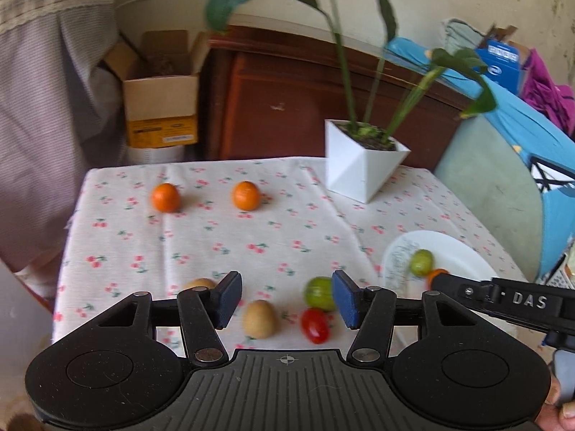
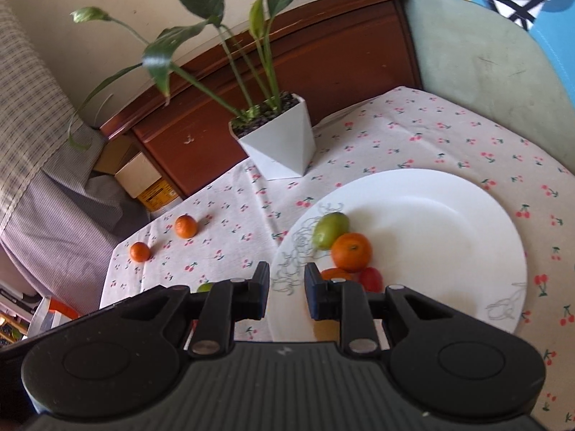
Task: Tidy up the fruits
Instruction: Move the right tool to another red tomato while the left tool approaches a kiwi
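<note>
White plate (four fruits aboard)

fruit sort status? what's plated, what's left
Done: the white plate holds a green fruit, an orange, a red tomato and another orange piece. In hand: nothing; left gripper and right gripper are open. Left on the cloth: two oranges, two tan fruits, green fruit, tomato.

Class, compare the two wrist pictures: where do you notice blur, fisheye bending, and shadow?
Left wrist view: the red tomato and green fruit near the left hand-held gripper are smeared, the far oranges less so; dark vignette at the corners. Right wrist view: sharper; the headboard and plate bow from fisheye distortion; a soft shadow lies beside the orange.
</note>
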The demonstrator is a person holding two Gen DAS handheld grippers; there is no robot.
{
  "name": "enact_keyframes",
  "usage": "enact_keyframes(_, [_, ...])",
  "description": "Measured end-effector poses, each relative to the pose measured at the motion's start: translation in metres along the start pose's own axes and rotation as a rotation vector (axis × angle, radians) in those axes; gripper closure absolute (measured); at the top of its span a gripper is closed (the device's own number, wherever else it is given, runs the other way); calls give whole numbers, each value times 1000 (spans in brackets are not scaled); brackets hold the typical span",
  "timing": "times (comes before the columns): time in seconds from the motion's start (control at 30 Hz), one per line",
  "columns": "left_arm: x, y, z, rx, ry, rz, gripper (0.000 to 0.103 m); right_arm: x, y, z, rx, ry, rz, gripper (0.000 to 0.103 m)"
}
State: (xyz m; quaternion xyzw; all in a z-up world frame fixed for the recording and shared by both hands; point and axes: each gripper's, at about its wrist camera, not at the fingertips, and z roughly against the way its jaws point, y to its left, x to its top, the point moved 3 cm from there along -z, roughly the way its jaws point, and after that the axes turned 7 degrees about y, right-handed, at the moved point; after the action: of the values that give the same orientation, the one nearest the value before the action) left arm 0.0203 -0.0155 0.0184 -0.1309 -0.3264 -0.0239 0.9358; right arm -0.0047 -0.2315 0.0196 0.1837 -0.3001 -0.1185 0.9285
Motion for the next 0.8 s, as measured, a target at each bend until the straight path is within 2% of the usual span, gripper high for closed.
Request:
enact_keyframes(0.3, [4,44,2,79,4,141,49,-13,32,-18,38,54,112,80])
enact_keyframes(0.57, [-2,60,-9,99,38,185,50,-30,55,-34,83,126,182,80])
enact_keyframes(0.8, [-6,64,-17,80,42,193,50,-36,65,-43,77,137,219,80])
